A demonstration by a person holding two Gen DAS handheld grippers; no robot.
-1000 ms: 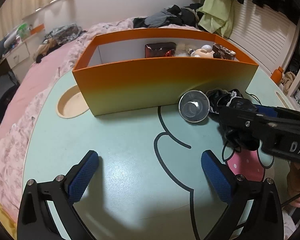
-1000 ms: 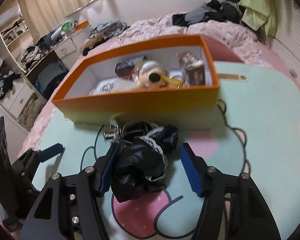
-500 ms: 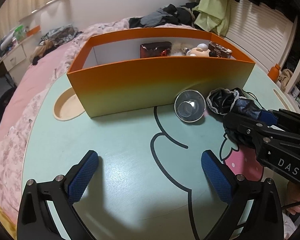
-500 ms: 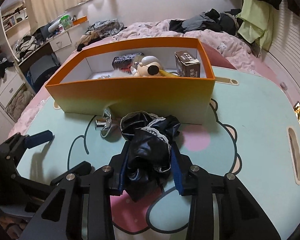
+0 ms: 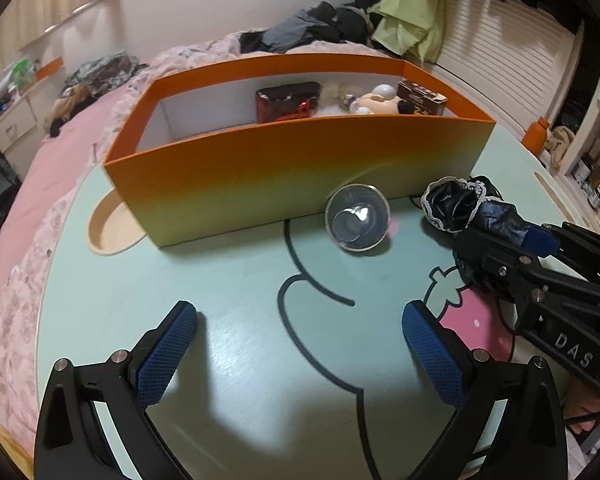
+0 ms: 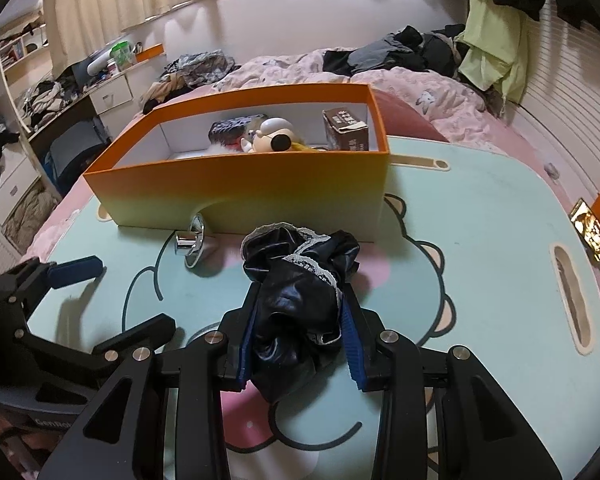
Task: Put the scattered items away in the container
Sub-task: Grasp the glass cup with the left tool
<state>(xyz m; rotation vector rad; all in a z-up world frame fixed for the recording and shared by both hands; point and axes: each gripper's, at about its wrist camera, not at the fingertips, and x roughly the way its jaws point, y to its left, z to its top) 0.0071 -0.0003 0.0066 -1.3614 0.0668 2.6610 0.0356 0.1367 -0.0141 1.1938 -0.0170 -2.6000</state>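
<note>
My right gripper is shut on a crumpled black cloth with white lace trim, its blue pads pressing both sides. The cloth's front end rests on the table just before the orange box. In the left wrist view the same cloth sticks out of the right gripper at the right. My left gripper hangs open over the table with nothing between its fingers. A shiny metal cup lies on its side against the box's front wall; it also shows as the cup in the right wrist view.
The box holds a plush toy, a brown carton and a dark red pouch. The mint table has a cartoon print, a round recess at left and a slot at right. A bed with clothes lies behind.
The right gripper's jaws have gone from wide around the black cloth to clamped on it, and the cloth is bunched and raised a little. The left gripper stays open in place.
</note>
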